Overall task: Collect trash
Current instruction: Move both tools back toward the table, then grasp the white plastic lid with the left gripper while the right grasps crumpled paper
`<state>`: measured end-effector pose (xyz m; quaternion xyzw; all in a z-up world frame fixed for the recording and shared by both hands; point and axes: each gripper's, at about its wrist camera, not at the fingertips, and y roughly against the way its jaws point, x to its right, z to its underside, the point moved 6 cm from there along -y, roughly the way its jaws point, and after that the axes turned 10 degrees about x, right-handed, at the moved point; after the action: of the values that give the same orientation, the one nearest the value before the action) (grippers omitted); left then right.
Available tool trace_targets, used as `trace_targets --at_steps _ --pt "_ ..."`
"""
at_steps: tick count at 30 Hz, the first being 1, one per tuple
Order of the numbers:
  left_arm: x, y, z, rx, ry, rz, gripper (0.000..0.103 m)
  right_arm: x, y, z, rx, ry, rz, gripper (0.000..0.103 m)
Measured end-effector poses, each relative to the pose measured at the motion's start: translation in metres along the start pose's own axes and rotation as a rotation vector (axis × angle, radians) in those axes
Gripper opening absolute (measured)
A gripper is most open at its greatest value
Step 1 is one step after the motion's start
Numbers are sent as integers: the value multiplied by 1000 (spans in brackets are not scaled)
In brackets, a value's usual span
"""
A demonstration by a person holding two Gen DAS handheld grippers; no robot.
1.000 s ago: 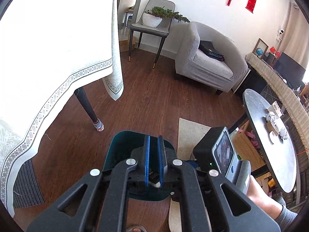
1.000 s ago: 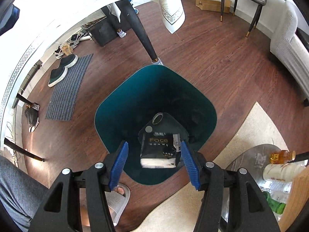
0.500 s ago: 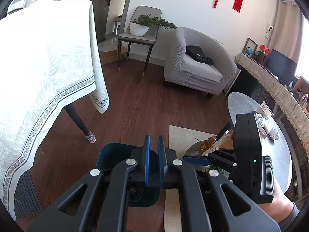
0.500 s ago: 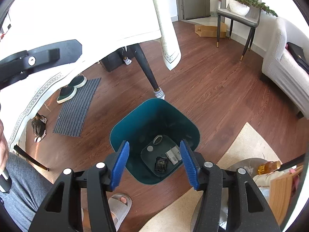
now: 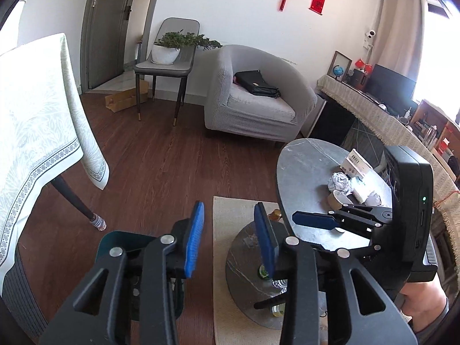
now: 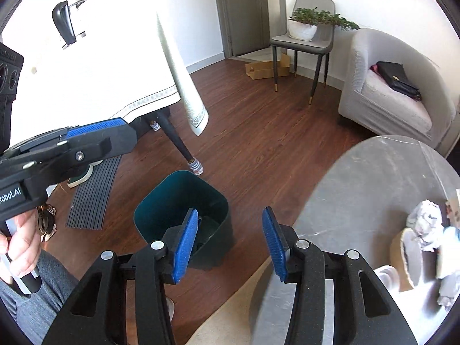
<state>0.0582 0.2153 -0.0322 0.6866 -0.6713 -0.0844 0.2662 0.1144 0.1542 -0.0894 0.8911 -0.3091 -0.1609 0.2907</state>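
Note:
A dark teal trash bin (image 6: 184,215) stands on the wood floor beside the round grey marble table (image 6: 373,189); it also shows in the left wrist view (image 5: 123,241), low behind my fingers. Crumpled paper (image 5: 340,182), a tape roll (image 5: 336,199) and a white box (image 5: 356,161) lie on the table top (image 5: 307,169); the paper shows blurred in the right wrist view (image 6: 425,224). My left gripper (image 5: 228,235) is open and empty above the rug. My right gripper (image 6: 230,241) is open and empty between bin and table.
A cloth-covered dining table (image 5: 37,132) stands left, its leg (image 6: 181,149) near the bin. A grey armchair (image 5: 258,100) and a chair with a plant (image 5: 166,60) stand at the back. Bottles sit on the lower shelf (image 5: 247,264). A beige rug (image 5: 238,210) lies underneath.
Both grippers rose away from the bin and turned right toward the round table. The left gripper went from shut to open. The tissue pack dropped from the right gripper into the bin.

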Motion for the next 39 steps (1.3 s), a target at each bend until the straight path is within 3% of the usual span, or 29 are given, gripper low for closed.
trace_targets --at_steps 15,18,21,24,32,39 --pt "107 -59 28 -88 -128 104 56 116 89 29 50 -104 188 47" --pt "126 -71 35 -109 -144 131 57 137 105 39 49 -116 241 49" --pt "145 -83 44 -128 -168 153 56 157 120 49 64 -144 277 63" --pt "164 -97 53 -154 -194 166 56 173 134 55 82 -169 294 70" --pt "191 -121 71 -191 -231 144 56 199 151 70 80 -195 325 78" --pt "195 -132 76 -208 -246 110 42 215 157 82 57 -210 321 80"
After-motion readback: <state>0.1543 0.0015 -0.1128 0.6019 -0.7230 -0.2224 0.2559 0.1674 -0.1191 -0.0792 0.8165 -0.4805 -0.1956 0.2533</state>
